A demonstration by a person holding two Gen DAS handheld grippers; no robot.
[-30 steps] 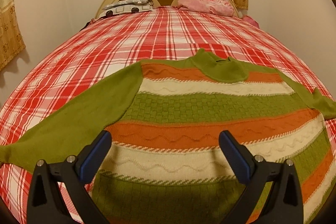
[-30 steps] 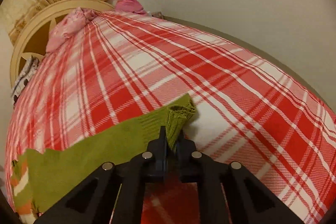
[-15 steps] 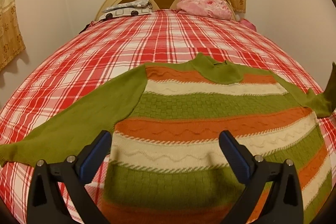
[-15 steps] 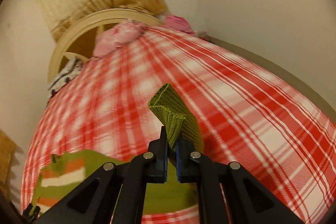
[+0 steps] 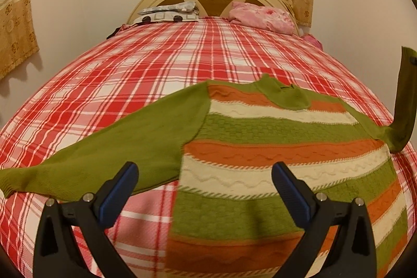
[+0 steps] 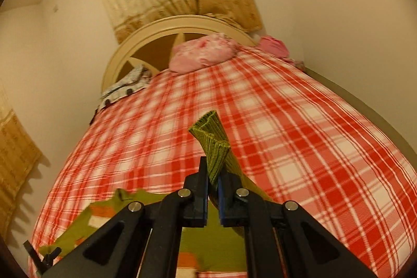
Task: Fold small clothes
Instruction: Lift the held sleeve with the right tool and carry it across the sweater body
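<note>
Sweater [image 5: 260,147] lies flat on the bed [image 5: 156,69], but its right sleeve [image 6: 213,147], a second ago on the cover, now hangs lifted, pinched in the right claw [image 6: 213,189], ready to fold inward; left claw [image 5: 206,189] hovers spread, empty.

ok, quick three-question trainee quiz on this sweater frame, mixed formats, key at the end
1. True or false: the right gripper is shut on the green ribbed sleeve cuff of the striped knit sweater.
2. The left gripper is: A) open, holding nothing B) shut on the hem C) shut on the collar.
3. Fill in: the sweater lies on a red and white ___ bedsheet.

Key: 1 true; 2 A; 3 plaid.
</note>
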